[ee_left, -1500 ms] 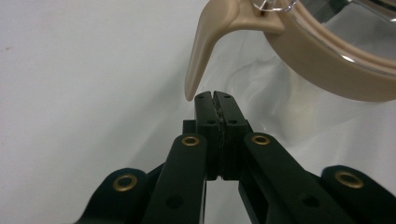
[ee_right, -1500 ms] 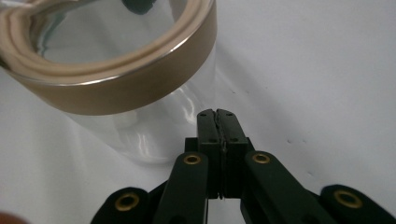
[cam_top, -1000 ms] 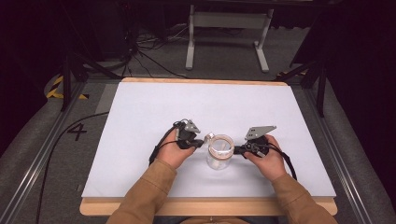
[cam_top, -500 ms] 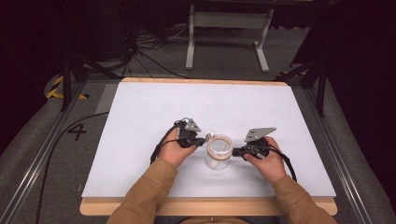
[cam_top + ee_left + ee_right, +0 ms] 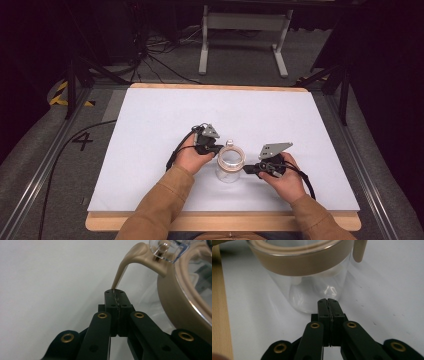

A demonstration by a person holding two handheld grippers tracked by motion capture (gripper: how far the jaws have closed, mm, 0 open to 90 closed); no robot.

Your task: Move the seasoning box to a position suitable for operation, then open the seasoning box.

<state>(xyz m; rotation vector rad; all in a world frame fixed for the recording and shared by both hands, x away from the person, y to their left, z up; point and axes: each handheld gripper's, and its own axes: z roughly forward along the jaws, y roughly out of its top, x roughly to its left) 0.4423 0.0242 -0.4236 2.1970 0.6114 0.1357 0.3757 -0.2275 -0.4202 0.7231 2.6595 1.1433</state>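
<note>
Jar: a clear glass jar (image 5: 230, 165) with a tan lid ring stood upright on the white table (image 5: 150, 125), toward the near edge, roughly at 6 o'clock from the table's middle.
Lid: the tan lid (image 5: 304, 257) sat on the jar's mouth, with a clear centre panel; a clear knob-like part (image 5: 166, 250) showed at its rim.
Lid tab: a thin tan tab (image 5: 125, 267) curved off the lid's rim and down toward the left gripper.
Left gripper: the left gripper (image 5: 216, 148) sat at about 10 o'clock from the jar, just beside its rim; in the left gripper view (image 5: 116, 293) its jaws were pressed together with the tip of the tab caught between them.
Right gripper: the right gripper (image 5: 248, 170) lay at about 4 o'clock from the jar; in the right gripper view (image 5: 328, 301) its jaws were closed flat against each other, nothing between them, the tips near the jar's glass wall; whether they touched it could not be told.
Hands: the left hand (image 5: 192, 159) and the right hand (image 5: 286, 180) each wrapped a gripper body, tan sleeves coming in from 6 o'clock.
Surroundings: a metal stand (image 5: 245, 30) stood on the floor beyond the table at 12 o'clock.
</note>
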